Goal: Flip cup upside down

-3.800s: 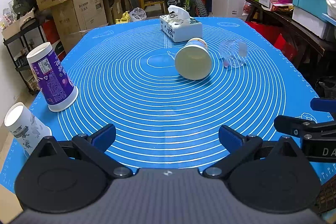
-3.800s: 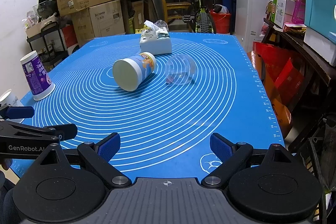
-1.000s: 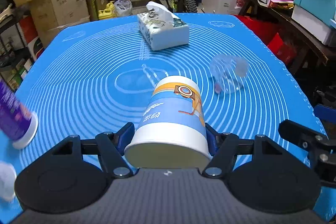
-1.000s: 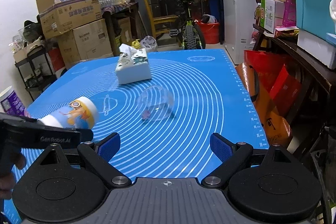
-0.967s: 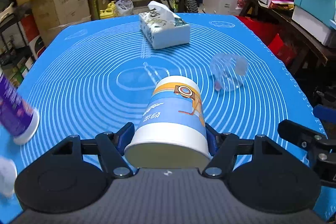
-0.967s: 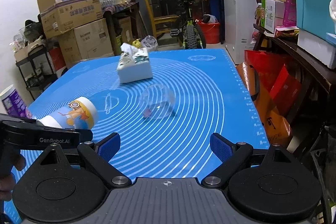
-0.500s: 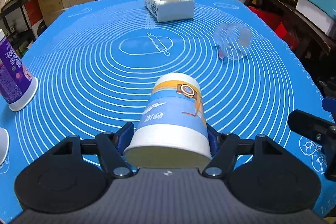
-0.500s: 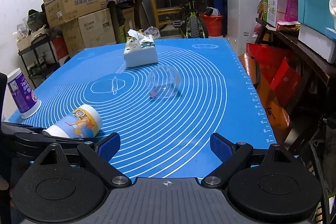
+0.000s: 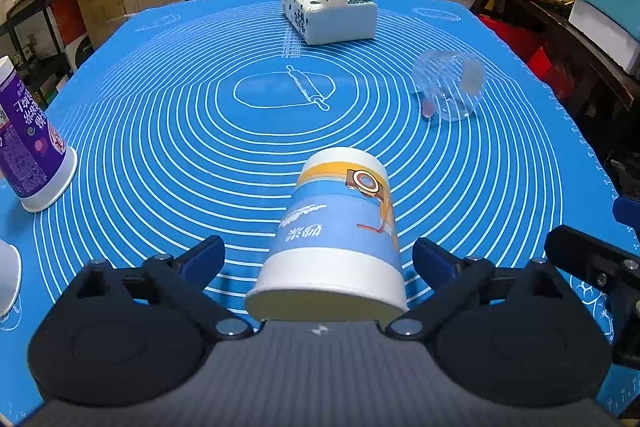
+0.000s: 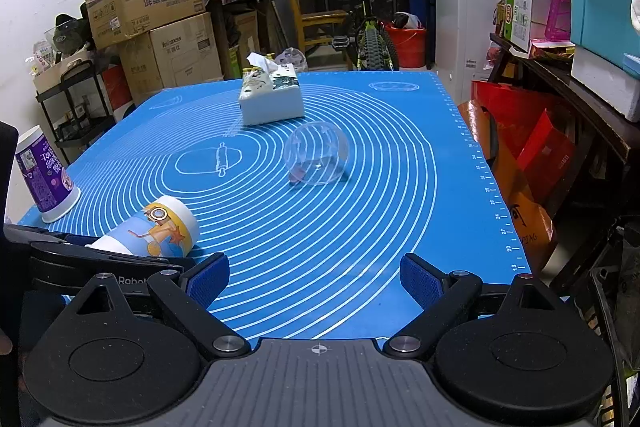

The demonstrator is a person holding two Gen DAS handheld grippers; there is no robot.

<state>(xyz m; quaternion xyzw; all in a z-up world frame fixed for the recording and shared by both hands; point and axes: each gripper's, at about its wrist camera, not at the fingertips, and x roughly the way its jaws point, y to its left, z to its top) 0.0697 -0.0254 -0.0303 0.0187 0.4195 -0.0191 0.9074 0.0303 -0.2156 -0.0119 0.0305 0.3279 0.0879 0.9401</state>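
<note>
Lying sideways: tapered paper cup (image 9: 340, 227) | L gripper (image 9: 318, 259) open, astride | ringed mat (image 9: 200, 131)

Left gripper (image 9: 318, 255): jaws spread wide, blue fingertips (image 9: 204, 253) standing clear on either side with visible gaps, body held low and pointing forward; from the right wrist view its black body (image 10: 100, 267) sits at the lower left. Right gripper (image 10: 314, 277): jaws wide apart with nothing between the pads (image 10: 418, 279), held level and aimed forward, just to the right of the left one.
</note>
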